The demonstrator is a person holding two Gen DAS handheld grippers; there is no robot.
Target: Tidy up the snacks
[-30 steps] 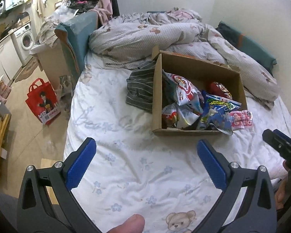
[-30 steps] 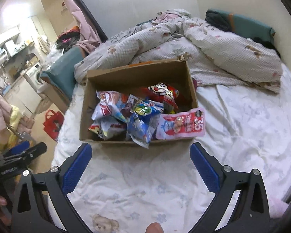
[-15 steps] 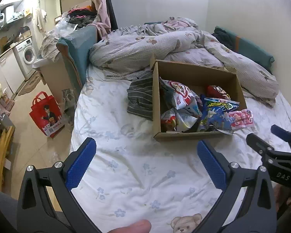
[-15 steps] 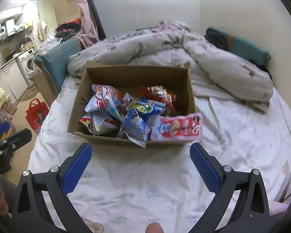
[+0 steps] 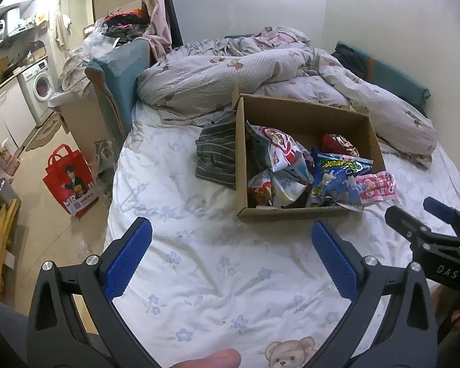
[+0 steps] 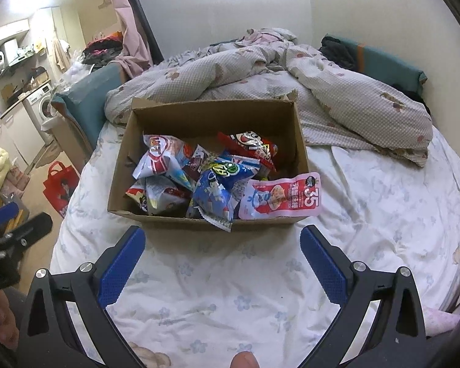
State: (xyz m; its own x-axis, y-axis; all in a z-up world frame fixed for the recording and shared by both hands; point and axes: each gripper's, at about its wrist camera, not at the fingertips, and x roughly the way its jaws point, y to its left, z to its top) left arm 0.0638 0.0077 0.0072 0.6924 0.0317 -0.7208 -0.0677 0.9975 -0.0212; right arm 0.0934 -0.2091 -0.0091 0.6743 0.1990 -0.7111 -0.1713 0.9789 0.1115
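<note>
A: Status?
B: I hold both grippers, left (image 5: 231, 243) and right (image 6: 222, 256), jaws wide, empty, short of the box (image 6: 168, 219) on the bed (image 6: 383, 202).
A: Risk?
B: The pink packet (image 6: 280, 197) overhangs the rim; a nudge probably tips it out.

Soft indoor light; sharp centre, fisheye-warped edges.

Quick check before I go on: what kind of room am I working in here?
Most likely a small studio flat's sleeping area. The cardboard box of snacks sits on a bed with a rumpled duvet, and a washing machine with kitchen cabinets stands just beyond.
</note>
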